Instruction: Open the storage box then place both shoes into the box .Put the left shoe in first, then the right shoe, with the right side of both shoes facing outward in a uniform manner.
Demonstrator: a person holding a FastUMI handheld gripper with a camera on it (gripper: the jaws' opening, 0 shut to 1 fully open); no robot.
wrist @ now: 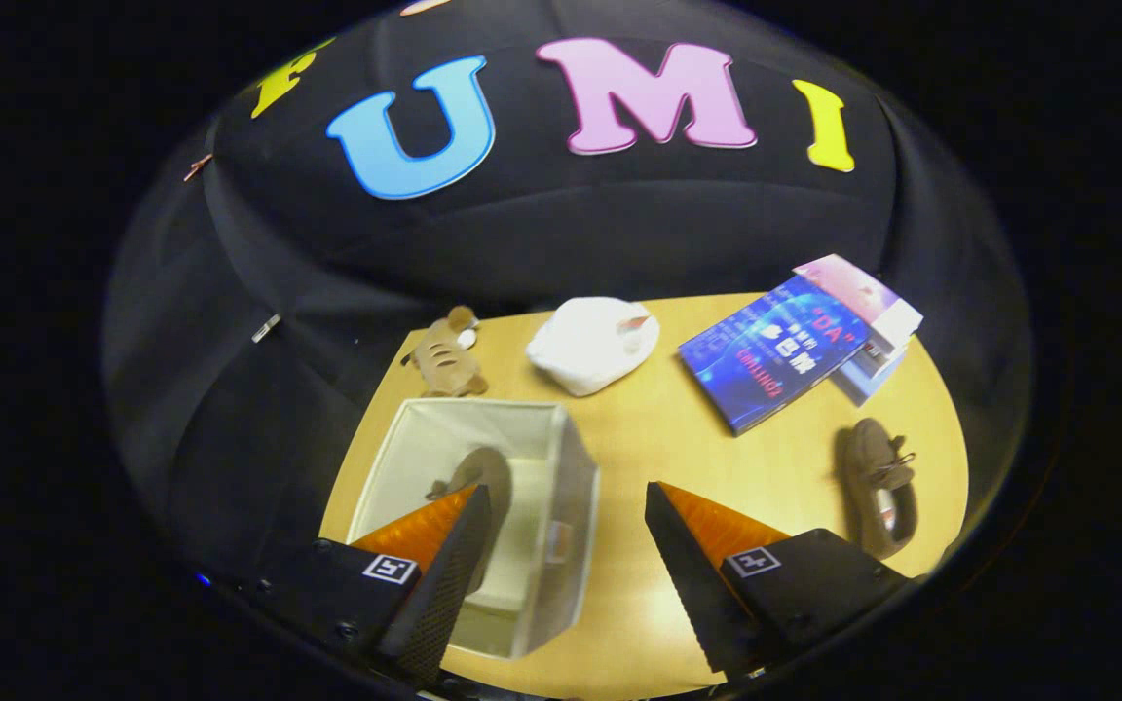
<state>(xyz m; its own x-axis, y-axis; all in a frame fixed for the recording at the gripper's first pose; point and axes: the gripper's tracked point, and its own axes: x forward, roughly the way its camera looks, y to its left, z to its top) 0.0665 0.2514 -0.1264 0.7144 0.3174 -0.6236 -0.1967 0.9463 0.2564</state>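
The gripper (569, 531) hangs above the near part of the table with its fingers spread wide and nothing between them. The storage box (561, 458), pale and open-topped, stands below and just ahead of the left finger, and one brown shoe (485, 477) already lies inside it, partly hidden by that finger. The other shoe (878, 482) sits on the table (678, 438) to the right, well apart from the box and just beyond the right finger; it looks like a small, soft, suede-like moccasin with a lace bow on top. It should be light and likely to fold under pressure, so the firmer sole and heel, or the two sides at mid-length, seem the safest hold, while the lace would probably slip. The box walls look like thin fabric and may give if bumped. The table is smooth pale wood, so the shoe could slide if nudged. Farther back lie a plush toy (446, 358), a white cloth bundle (592, 343) and a blue book (777, 352) resting against a small box (882, 331), against the dark cloth wall.
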